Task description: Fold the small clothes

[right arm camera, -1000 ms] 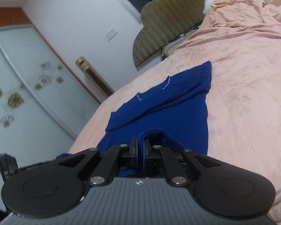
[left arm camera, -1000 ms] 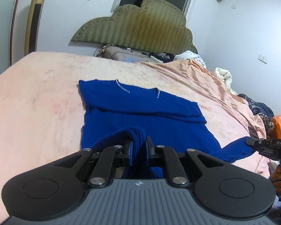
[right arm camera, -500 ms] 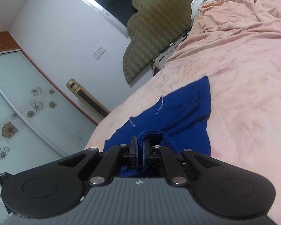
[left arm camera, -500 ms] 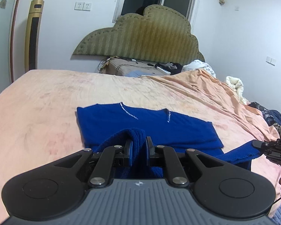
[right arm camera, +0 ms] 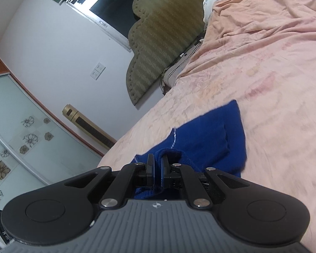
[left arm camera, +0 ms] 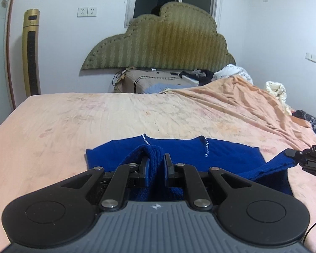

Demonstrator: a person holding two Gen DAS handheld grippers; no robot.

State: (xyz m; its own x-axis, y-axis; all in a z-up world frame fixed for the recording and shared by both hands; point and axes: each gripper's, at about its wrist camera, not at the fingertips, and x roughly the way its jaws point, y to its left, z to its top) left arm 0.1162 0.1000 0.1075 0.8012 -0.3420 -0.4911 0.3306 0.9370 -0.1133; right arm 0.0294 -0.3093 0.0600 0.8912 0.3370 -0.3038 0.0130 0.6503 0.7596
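A royal-blue knit top lies on the pink bed sheet, its neckline with a line of small stones facing the headboard. My left gripper is shut on a bunched fold of its near hem, lifted over the body. At the right edge of the left wrist view, the right gripper pinches the other hem corner. In the right wrist view the right gripper is shut on blue knit, with the top spread just beyond it.
An olive padded headboard stands at the far end, with a bag and clutter below it. Rumpled sheet and piled bedding lie on the right. A gold tower fan stands by the left wall.
Both grippers have carried the held hem forward toward the neckline. Less of the top's body shows beyond the fingers, and the headboard looms closer.
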